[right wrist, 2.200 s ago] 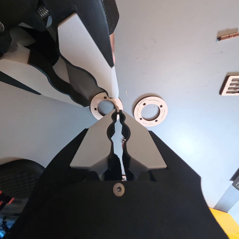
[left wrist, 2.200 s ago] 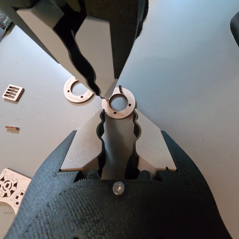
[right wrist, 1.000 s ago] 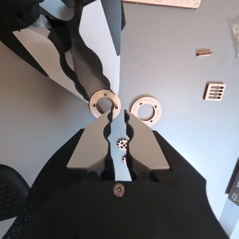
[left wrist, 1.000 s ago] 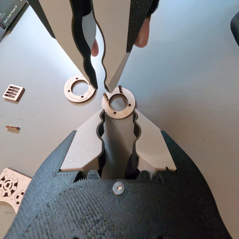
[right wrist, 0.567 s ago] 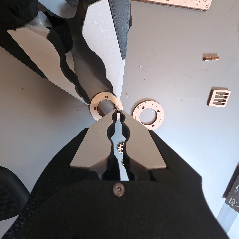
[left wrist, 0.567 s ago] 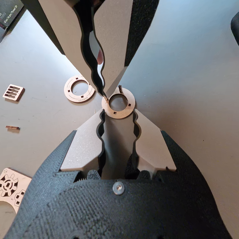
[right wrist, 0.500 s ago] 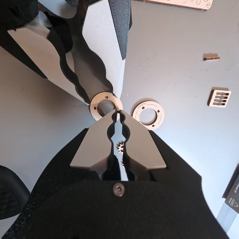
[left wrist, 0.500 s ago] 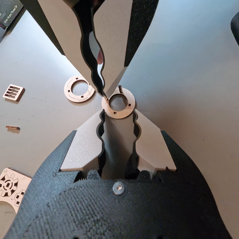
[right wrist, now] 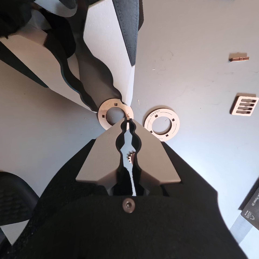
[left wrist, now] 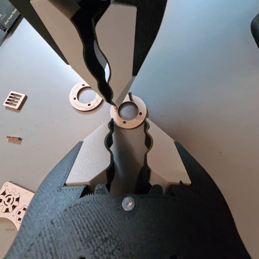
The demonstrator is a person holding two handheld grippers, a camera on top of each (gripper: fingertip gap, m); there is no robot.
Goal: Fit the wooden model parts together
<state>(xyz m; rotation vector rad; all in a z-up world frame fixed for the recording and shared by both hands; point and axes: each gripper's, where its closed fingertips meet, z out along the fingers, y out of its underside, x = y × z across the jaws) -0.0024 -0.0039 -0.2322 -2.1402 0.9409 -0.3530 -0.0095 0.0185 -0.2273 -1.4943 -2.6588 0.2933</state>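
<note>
Right claw (right wrist: 127,118) pinches a peg (right wrist: 128,116) at the ring's (right wrist: 115,117) 3 o'clock slot: press straight down while the spread left claw (left wrist: 128,118) braces the ring.

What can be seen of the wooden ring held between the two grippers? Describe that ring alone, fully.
The wooden ring is a flat, pale plywood disc with a wide round hole, lying flat on the grey table. Small square slots pierce its face; two show empty, and a dark peg stands upright in the far one. The left gripper, open, brackets its near edge, fingertips against the rim. The right gripper is shut on a small peg at another slot. How far that peg is seated cannot be told.
</note>
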